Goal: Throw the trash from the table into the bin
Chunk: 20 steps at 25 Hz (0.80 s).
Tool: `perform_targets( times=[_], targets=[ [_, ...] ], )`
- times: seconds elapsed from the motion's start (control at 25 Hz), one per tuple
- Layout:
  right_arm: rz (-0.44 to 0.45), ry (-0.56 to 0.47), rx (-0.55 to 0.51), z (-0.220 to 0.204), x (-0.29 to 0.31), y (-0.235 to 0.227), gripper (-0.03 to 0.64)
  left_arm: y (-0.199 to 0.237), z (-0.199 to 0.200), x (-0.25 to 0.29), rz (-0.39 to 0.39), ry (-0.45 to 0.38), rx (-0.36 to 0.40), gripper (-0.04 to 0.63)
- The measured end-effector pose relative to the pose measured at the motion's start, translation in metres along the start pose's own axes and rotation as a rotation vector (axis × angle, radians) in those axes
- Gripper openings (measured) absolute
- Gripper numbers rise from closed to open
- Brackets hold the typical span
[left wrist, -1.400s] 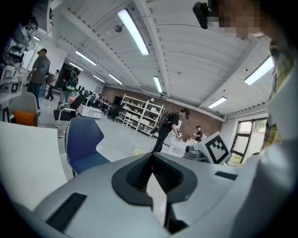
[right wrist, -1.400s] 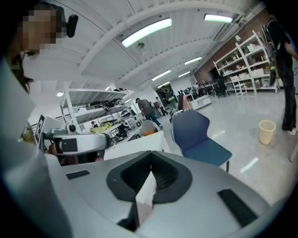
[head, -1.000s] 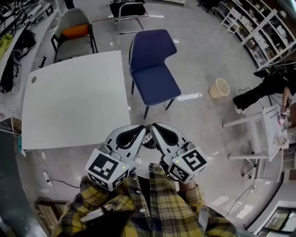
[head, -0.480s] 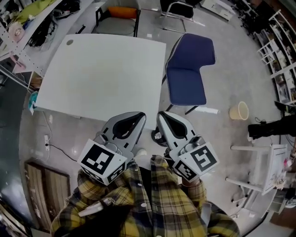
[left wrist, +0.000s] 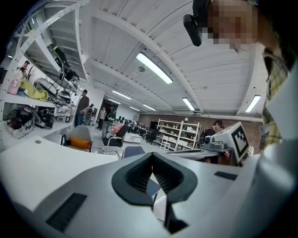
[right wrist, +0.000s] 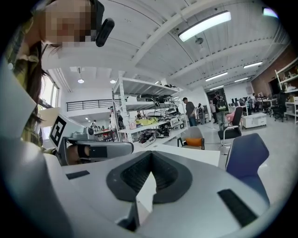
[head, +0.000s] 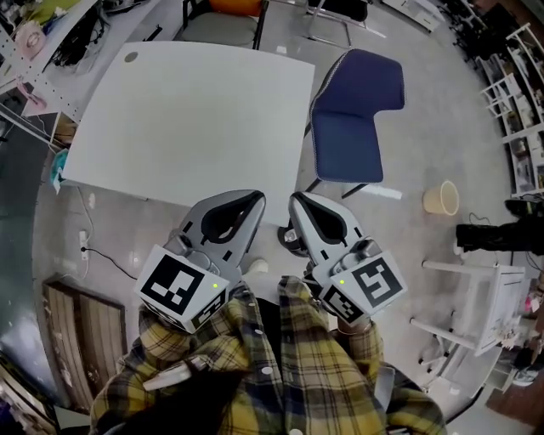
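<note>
A white table (head: 195,119) fills the upper left of the head view; its top is bare except for a small round grommet (head: 129,57). I see no trash on it. A cream bin (head: 442,200) stands on the floor at the right. My left gripper (head: 255,199) and right gripper (head: 296,202) are held side by side near the table's front edge, both shut with nothing between their jaws. In the left gripper view the left gripper (left wrist: 152,155) points over the table. The right gripper (right wrist: 151,155) points the same way in the right gripper view.
A blue chair (head: 353,127) stands at the table's right side, between table and bin. A grey chair with an orange cushion (head: 225,8) is behind the table. A white rack (head: 476,297) stands at the right, shelves (head: 34,34) at the left, a wooden board (head: 81,340) lower left.
The view has swung so the table sits more central and nearer. The two grippers, tips touching a second ago, now stand slightly apart. Both stay shut and empty.
</note>
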State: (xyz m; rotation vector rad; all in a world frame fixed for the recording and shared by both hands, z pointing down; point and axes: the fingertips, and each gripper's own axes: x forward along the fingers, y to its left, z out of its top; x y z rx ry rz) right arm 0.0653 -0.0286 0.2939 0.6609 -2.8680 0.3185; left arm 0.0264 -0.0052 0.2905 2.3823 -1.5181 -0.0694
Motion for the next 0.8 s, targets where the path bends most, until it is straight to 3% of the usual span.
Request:
perform_targets(
  times=[0.56, 0.8],
  targets=[
    [-0.025, 0.009, 0.046, -0.003, 0.000, -0.021, -0.002, 0.005, 0.006, 0.033, -0.064, 0.013, -0.021, 0.009],
    [-0.048, -0.014, 0.045, 0.004, -0.005, -0.034, -0.002, 0.010, 0.010, 0.047, -0.103, 0.053, 0.091, 0.009]
  ],
)
